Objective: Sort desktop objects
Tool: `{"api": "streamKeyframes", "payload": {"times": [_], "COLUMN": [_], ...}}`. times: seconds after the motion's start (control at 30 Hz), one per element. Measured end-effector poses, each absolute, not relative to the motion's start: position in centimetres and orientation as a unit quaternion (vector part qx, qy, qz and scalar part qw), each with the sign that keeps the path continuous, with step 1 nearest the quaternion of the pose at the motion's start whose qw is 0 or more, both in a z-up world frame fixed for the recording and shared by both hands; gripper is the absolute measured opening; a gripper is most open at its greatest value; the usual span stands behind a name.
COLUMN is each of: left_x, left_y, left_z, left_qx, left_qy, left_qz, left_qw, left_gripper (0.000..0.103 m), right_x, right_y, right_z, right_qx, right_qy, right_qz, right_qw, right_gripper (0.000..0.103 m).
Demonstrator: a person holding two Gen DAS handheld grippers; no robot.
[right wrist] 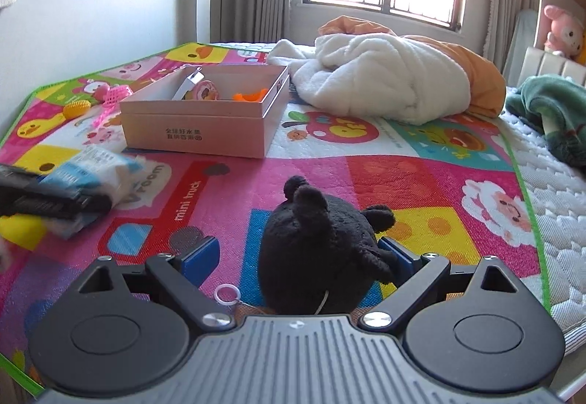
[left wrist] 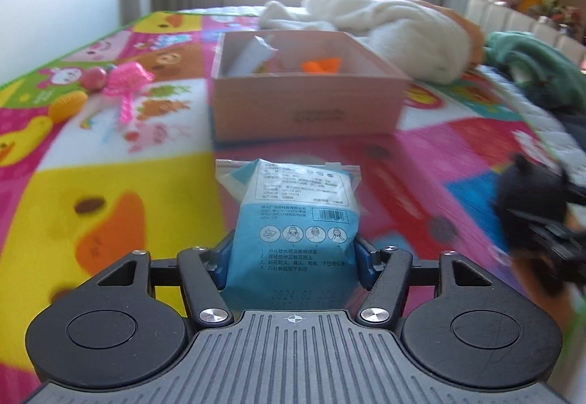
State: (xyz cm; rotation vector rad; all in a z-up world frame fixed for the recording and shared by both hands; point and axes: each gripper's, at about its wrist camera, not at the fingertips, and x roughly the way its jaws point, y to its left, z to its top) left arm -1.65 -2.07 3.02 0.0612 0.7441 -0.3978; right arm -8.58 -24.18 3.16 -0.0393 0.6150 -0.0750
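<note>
A blue and white mask packet [left wrist: 293, 217] stands between the blue pads of my left gripper [left wrist: 291, 259], which press on both its sides; it sits low over the colourful play mat [left wrist: 110, 191]. Ahead of it stands an open pink cardboard box [left wrist: 307, 107] holding an orange piece [left wrist: 320, 66] and a white packet. A black plush toy [right wrist: 322, 250] sits on the mat between the jaws of my right gripper [right wrist: 300, 255]; it touches the right pad, with a gap at the left pad. The left gripper [right wrist: 47, 200] with the packet [right wrist: 95, 166] shows at the left edge of the right wrist view.
Left of the box [right wrist: 205, 125] lie a pink net toy [left wrist: 128, 81], a red ball [left wrist: 93, 78] and a yellow ridged roller [left wrist: 67, 105]. Behind it a white blanket [right wrist: 384, 81] is heaped; a green blanket [right wrist: 549, 111] lies far right. The mat's green edge [right wrist: 531, 213] runs along the right.
</note>
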Motion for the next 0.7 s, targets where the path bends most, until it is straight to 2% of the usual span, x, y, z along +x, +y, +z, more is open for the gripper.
{"api": "streamKeyframes", "payload": {"times": [0.07,0.1,0.3,0.37,0.43,0.7], "left_x": [-2.9,-3.3,-3.1,-3.1,-3.2,-3.8], "left_y": [-2.0,-1.9,-1.3,-1.3,-1.4,-1.4], "left_z": [2.9,2.8,2.2,1.9,1.3,0.1], "left_qx": [0.019,0.015,0.016,0.033,0.046,0.042], "left_qy": [0.361,0.356,0.344,0.340,0.336,0.309], "left_qz": [-0.200,-0.193,-0.161,-0.165,-0.162,-0.160], "left_qw": [0.911,0.914,0.925,0.925,0.927,0.937], "left_gripper": [0.083,0.100,0.103,0.103,0.103,0.103], "right_x": [-8.5,-8.4,-8.0,-8.0,-7.9,-8.0], "right_y": [-24.2,-24.2,-24.1,-23.8,-23.5,-21.1], "right_z": [3.1,3.1,2.8,2.9,3.4,5.0], "right_qx": [-0.019,-0.019,-0.023,-0.036,-0.048,-0.025], "right_qy": [0.305,0.306,0.319,0.318,0.313,0.307], "right_qz": [-0.039,-0.042,-0.048,-0.047,-0.043,0.054], "right_qw": [0.951,0.951,0.946,0.946,0.948,0.950], "right_gripper": [0.093,0.093,0.090,0.073,0.065,0.063]}}
